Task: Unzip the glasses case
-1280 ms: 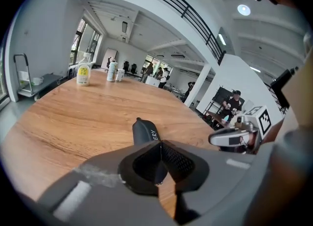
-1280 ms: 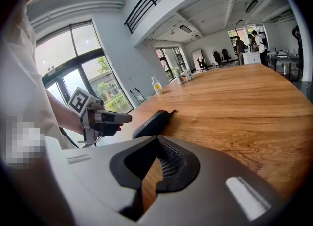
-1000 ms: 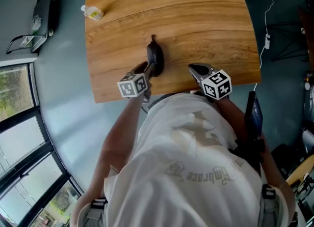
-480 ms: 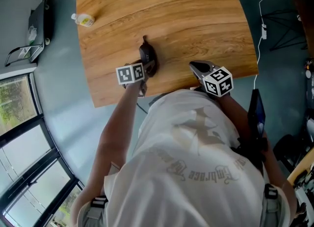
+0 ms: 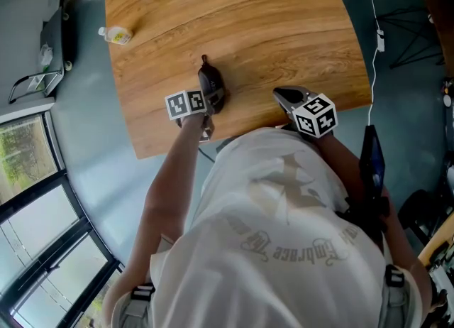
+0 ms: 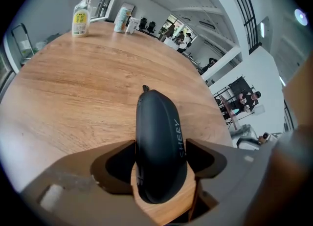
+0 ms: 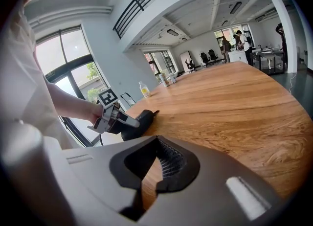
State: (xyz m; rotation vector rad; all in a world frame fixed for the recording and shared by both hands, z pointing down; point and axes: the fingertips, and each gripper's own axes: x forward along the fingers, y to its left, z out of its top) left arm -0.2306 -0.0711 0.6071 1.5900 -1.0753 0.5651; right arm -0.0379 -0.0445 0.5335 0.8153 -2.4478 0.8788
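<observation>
Bracing step: straddles black oval glasses case (image 6: 156,122) near front edge of wooden table (image 5: 284,28) with left claw (image 5: 211,98), jaws just opened wide, not gripping; holds right claw (image 7: 157,138) shut, empty. Next: squeeze case, then catch zip tab (image 6: 145,88)

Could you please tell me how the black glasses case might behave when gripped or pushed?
The glasses case looks like a stiff moulded shell, so probably holds shape. Its smooth, rounded sides could slip or rock on the wooden table.
</observation>
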